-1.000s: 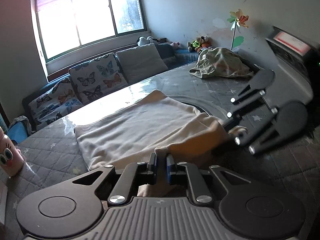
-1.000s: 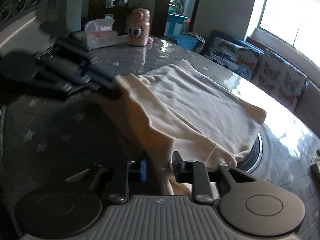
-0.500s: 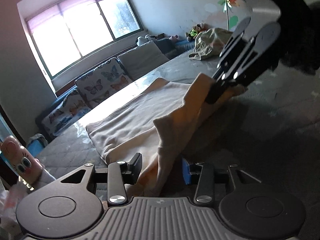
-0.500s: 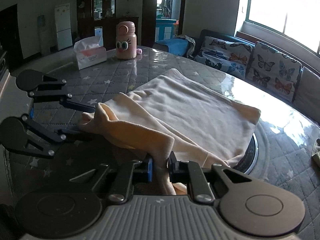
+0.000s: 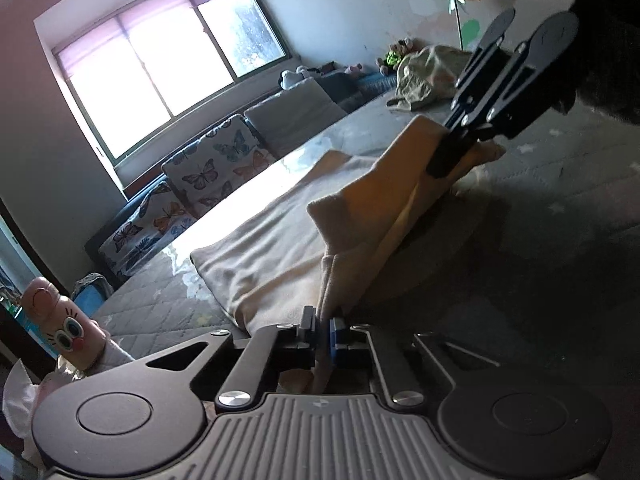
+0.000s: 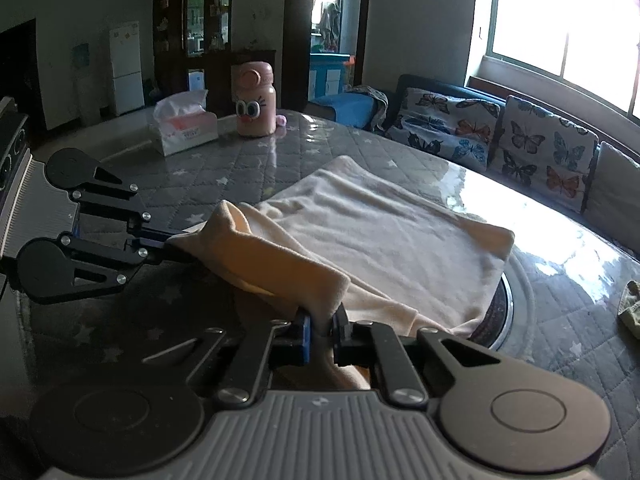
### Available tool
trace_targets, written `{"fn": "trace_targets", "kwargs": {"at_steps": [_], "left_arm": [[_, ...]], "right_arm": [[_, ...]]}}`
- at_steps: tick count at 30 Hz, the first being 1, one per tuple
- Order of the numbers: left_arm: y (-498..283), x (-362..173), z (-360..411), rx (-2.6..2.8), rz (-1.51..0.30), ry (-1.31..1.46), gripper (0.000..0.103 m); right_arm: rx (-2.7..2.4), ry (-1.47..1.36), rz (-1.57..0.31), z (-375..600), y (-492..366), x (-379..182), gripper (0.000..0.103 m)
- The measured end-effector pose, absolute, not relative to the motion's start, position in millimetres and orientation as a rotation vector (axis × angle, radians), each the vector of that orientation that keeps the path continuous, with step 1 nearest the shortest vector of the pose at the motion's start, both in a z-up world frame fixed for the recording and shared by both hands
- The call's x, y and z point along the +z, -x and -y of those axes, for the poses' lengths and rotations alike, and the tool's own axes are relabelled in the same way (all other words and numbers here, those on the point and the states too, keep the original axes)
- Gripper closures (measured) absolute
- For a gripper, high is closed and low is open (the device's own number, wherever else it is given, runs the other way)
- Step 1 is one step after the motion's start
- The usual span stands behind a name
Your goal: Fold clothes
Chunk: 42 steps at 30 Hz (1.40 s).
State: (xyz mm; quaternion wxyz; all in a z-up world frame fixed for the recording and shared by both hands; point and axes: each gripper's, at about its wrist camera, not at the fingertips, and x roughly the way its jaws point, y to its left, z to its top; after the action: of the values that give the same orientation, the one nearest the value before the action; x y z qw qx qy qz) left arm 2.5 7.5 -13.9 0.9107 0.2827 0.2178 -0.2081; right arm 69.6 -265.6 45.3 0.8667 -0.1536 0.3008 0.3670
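Note:
A cream garment (image 5: 280,248) lies partly folded on the grey quilted table (image 5: 160,304); it also shows in the right wrist view (image 6: 384,232). My left gripper (image 5: 324,328) is shut on its near edge. My right gripper (image 6: 320,328) is shut on the same edge further along, seen in the left wrist view (image 5: 448,160). Between the two grippers the held edge is lifted off the table and stretched. The left gripper shows in the right wrist view (image 6: 180,244).
A pink cartoon bottle (image 6: 254,106) and a tissue box (image 6: 184,128) stand at the table's far side. An olive garment (image 5: 424,76) lies crumpled at the far end. Butterfly cushions (image 6: 500,132) line the sofa under the window.
Both grippers have risen with the garment's edge and pulled it taut. The left gripper, open half a second ago, has shut on the cloth again.

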Motion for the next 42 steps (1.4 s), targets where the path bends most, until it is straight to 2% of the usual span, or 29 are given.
{"fn": "trace_targets", "kwargs": {"at_steps": [13,18,24,30,38,41,42], "left_arm": [[98.8,35.6,-17.1,-0.493,-0.455,-0.479,0.096],[103.0,48.3,-18.7,-0.485,-0.46,-0.444,0.096],[64.7,61.1,-22.9,-0.441,-0.432,-0.403,0.096],[-14.9,57.0,-31.8,-0.384,-0.459,-0.374,0.097],[-106.2,7.5,-37.1,-0.306,-0.593,-0.331,0.096],[-122.8,-10.4,-37.0,-0.28,-0.634,-0.318,0.094],[-124.6,-12.6,-37.2,-0.277,-0.637,-0.314,0.093]], "right_arm": [[0.889,0.318,-0.605,293.3,25.8,86.1,0.094],[0.911,0.321,-0.615,294.0,32.1,97.2,0.094],[0.889,0.298,-0.617,286.5,-9.3,112.2,0.094],[0.854,0.293,-0.644,265.3,-78.6,113.6,0.094],[0.753,0.274,-0.748,228.7,-170.2,57.9,0.094],[0.723,0.221,-0.777,229.7,-183.9,31.9,0.09],[0.717,0.211,-0.772,231.9,-184.3,28.5,0.085]]}}
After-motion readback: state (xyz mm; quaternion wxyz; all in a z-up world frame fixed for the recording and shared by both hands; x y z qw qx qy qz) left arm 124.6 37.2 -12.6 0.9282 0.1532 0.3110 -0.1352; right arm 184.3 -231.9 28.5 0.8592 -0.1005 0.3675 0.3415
